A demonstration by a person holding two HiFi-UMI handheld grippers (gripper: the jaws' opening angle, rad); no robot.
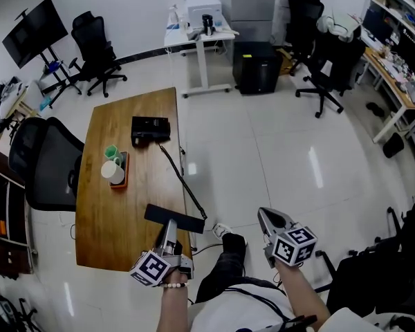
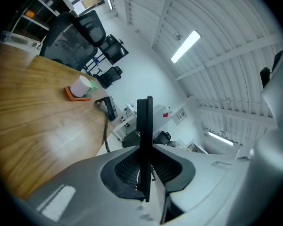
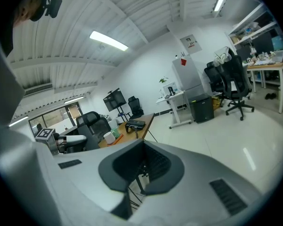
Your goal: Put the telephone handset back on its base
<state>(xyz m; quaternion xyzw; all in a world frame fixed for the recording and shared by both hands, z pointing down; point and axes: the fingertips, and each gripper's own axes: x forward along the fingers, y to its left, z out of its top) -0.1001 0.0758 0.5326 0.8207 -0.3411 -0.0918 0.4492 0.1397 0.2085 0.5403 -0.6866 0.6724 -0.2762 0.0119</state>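
The left tool (image 1: 169,230) pinches the handset (image 1: 173,218) over the table (image 1: 97,185), well short of the base (image 1: 150,130). I'd carry it to the base with the cord (image 1: 183,182) kept slack, then line it up before lowering. The right tool (image 1: 268,218), pressed together on nothing, hangs well right of the base.

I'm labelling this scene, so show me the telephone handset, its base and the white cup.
telephone handset (image 1: 187,222), head view, right half of its black bar.
base (image 1: 150,128), head view, its top face.
white cup (image 1: 111,172), head view, its open top.
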